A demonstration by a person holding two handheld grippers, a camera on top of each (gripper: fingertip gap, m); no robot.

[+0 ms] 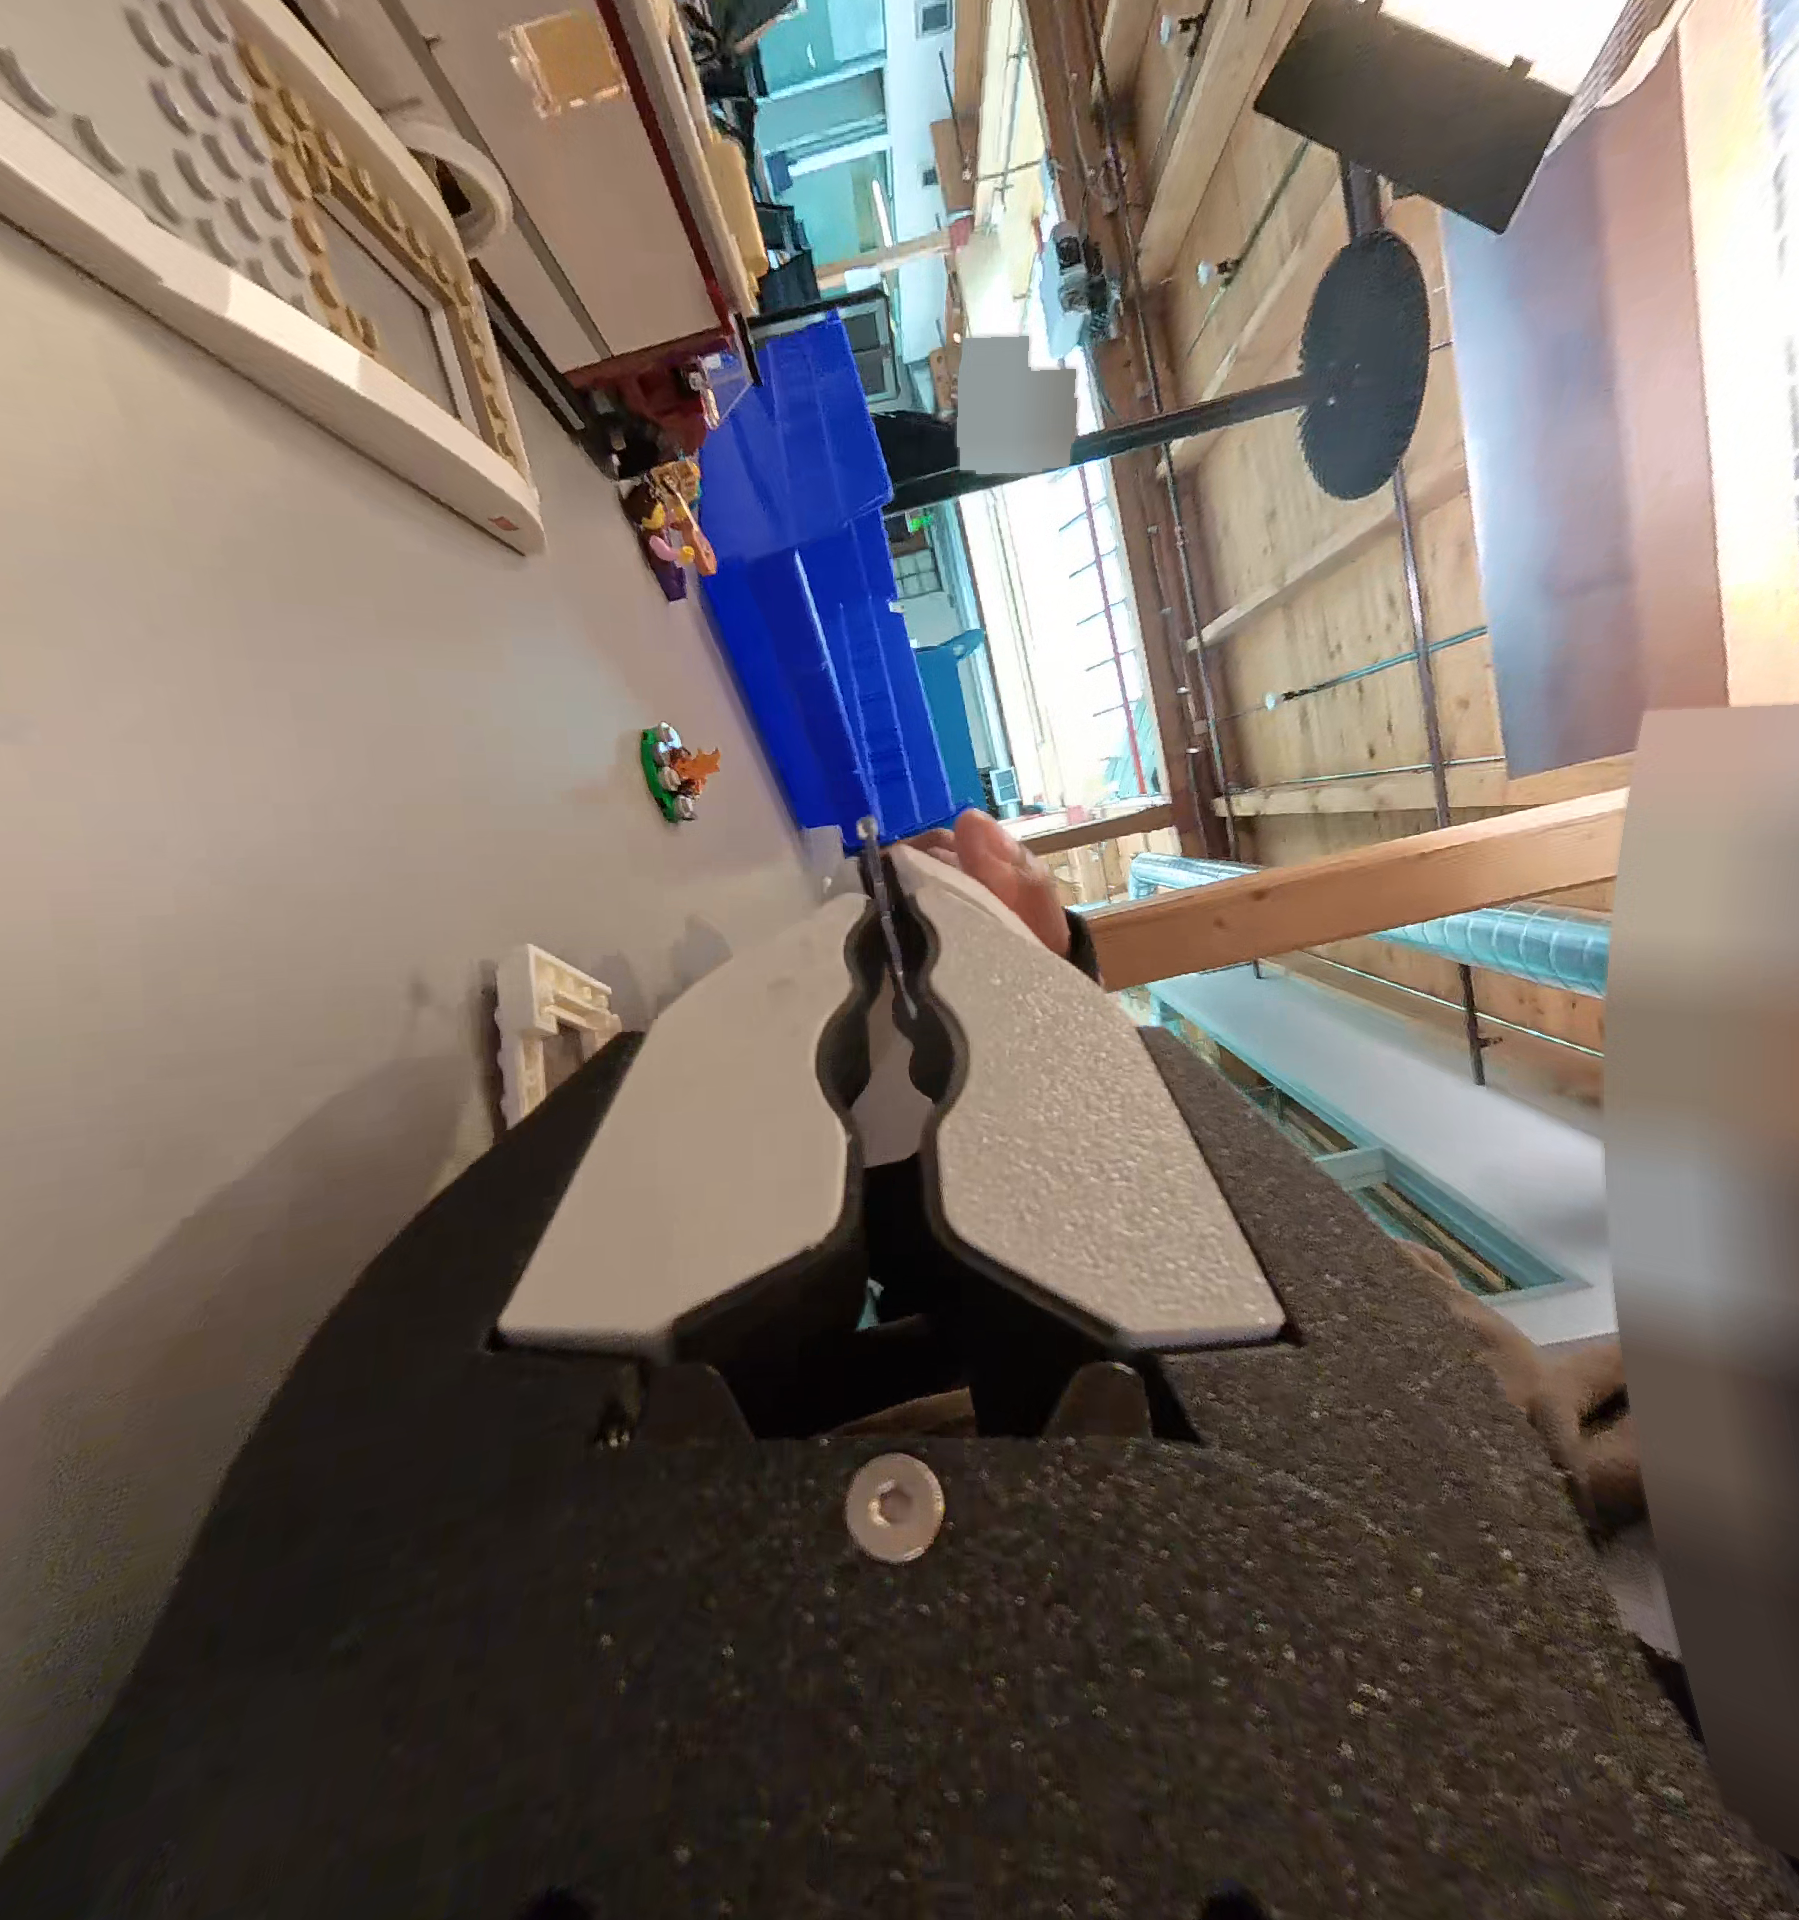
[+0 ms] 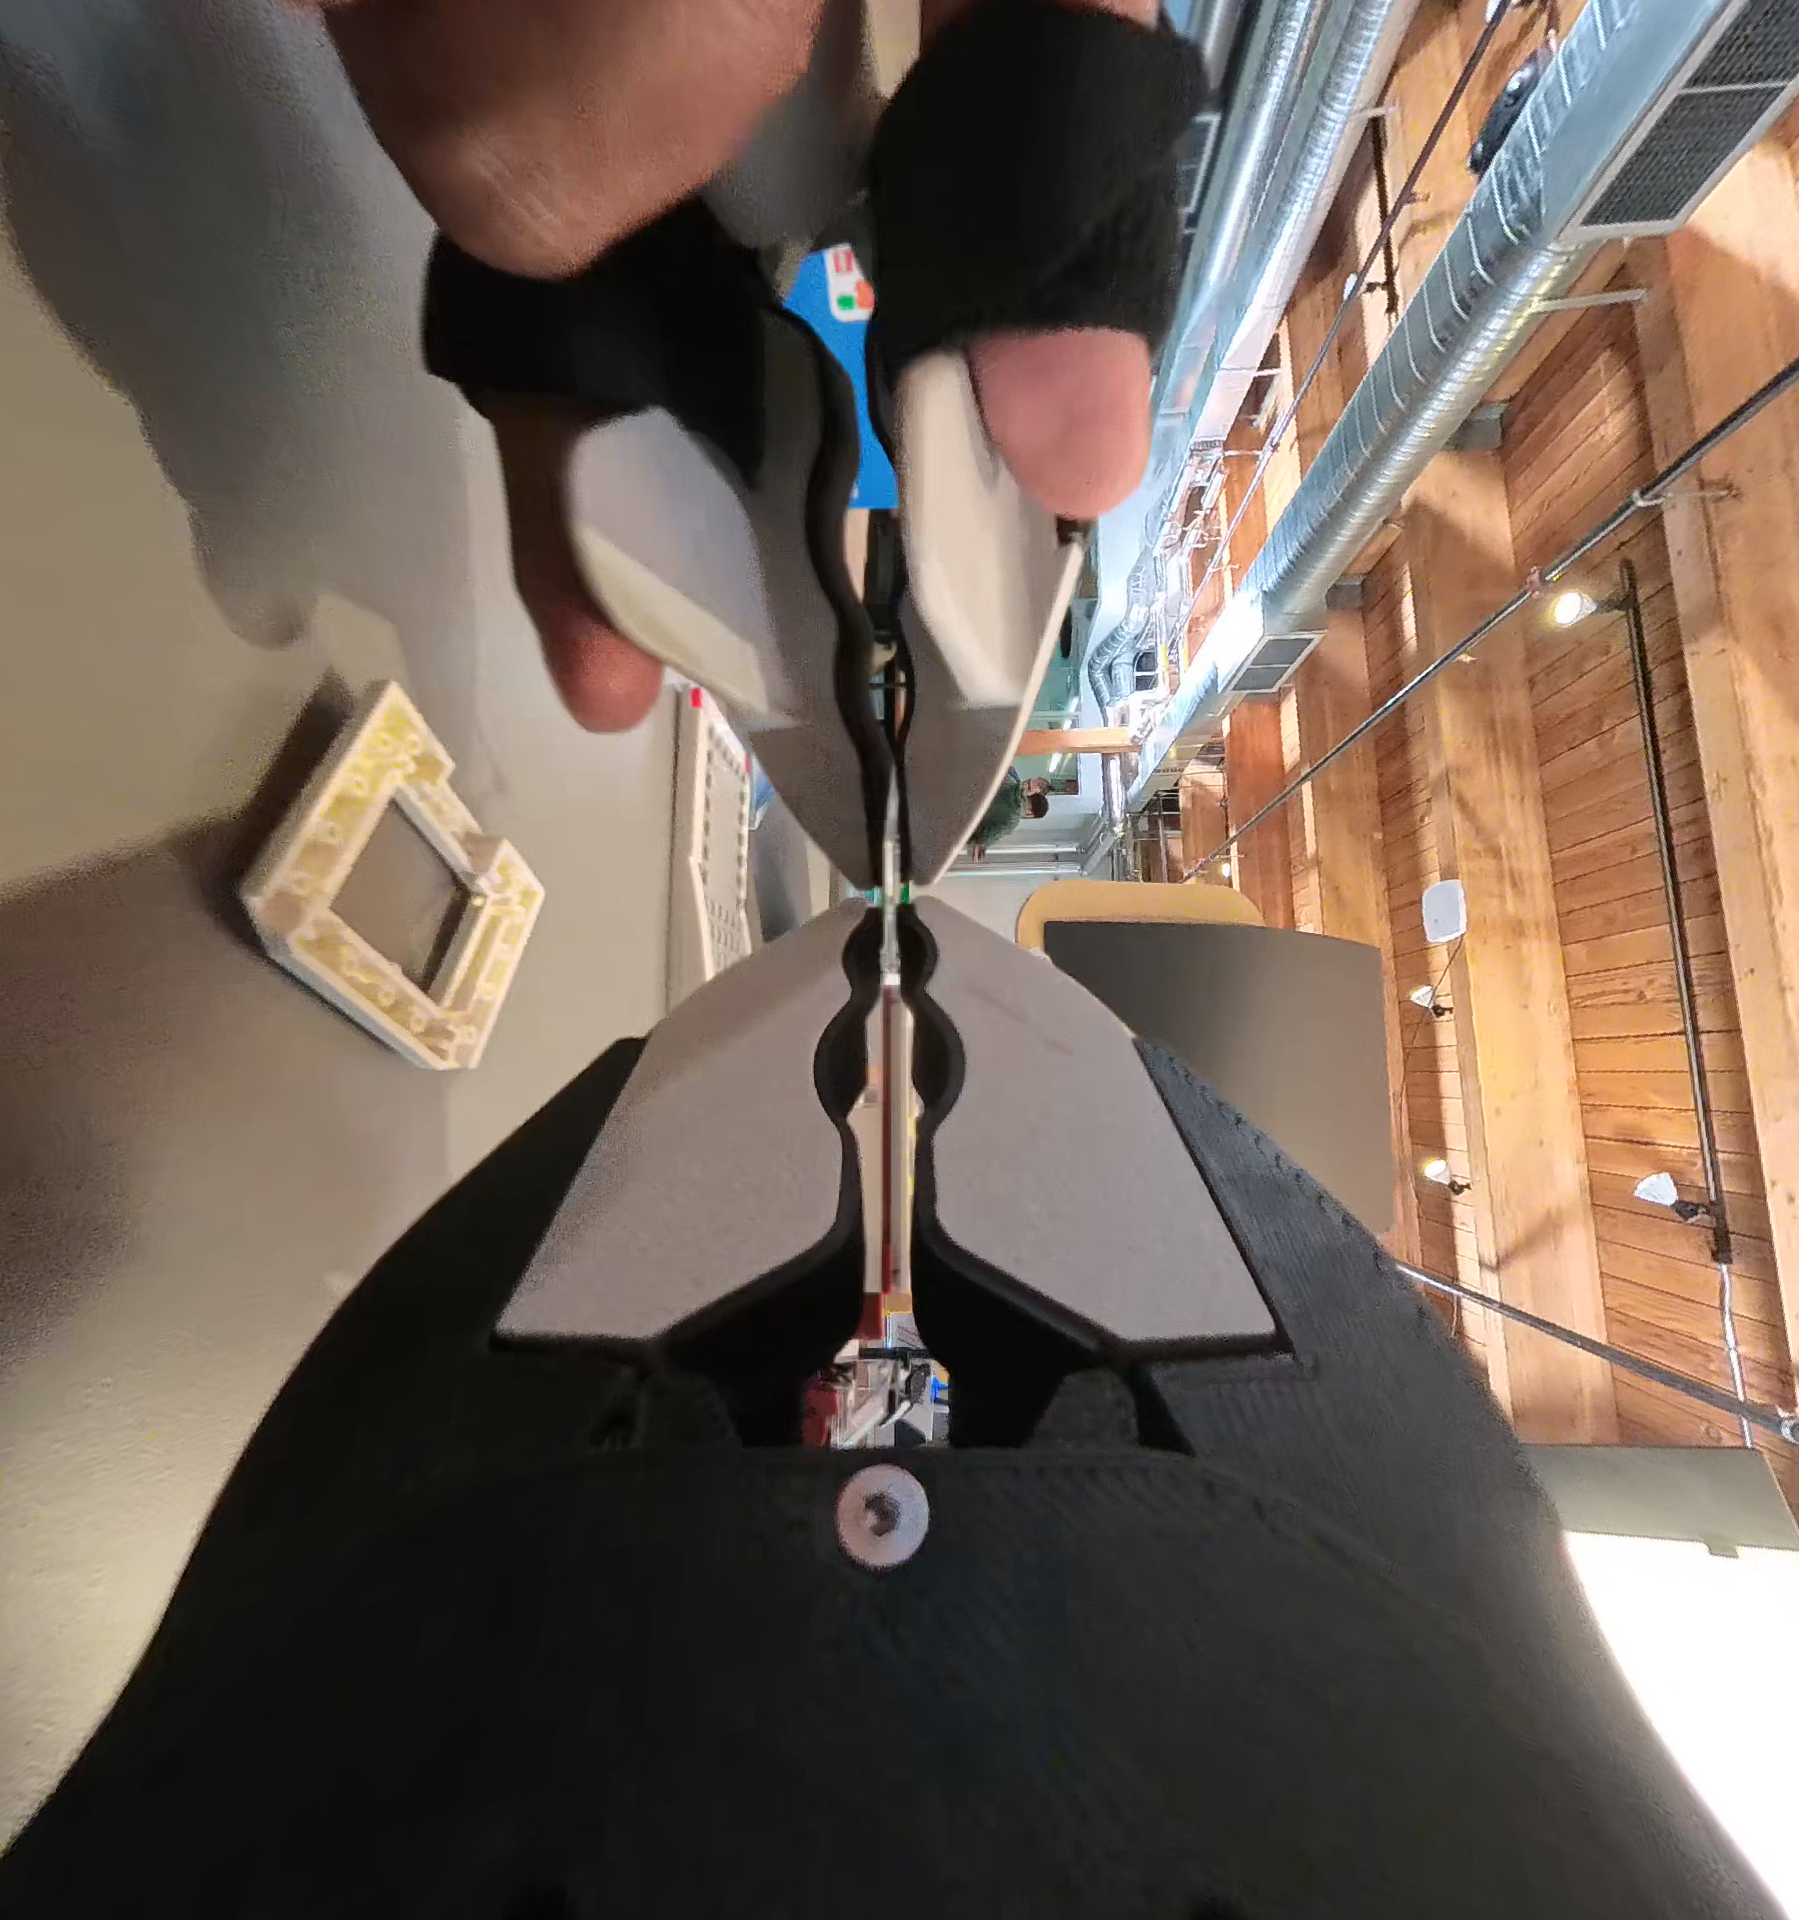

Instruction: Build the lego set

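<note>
Both tongs are pressed together, tip to tip, well above the grey table point(image 1: 251, 727). Left gripper point(image 1: 879, 904): jaws shut on a thin rod point(image 1: 890, 940), dark grey in this view, with its small round head poking out just past the fingertips. Right gripper point(image 2: 887, 916): also closed. The same slim piece is seen running straight across the meeting point into its pads, pale here with a speck of green at the junction.

The rod's long axis lies in line with both pairs of fingers, so it points dead ahead from each tong, and neither hand is nearer since it is shared by both. How deep it sits in the right pads cannot be told.

The left gripper is gripped by a hand in a black fingerless glove point(image 2: 1020, 208), seen close up in the right wrist view.

On the table below, well apart from the tips:
- white-and-cream brick frame point(image 2: 396, 873)
- green round plate with studs and an orange bit point(image 1: 679, 774)
- small toy figure point(image 1: 671, 520)
- blue bin point(image 1: 822, 582) at the far edge
- white tray holding a studded plate point(image 1: 251, 301)
</note>
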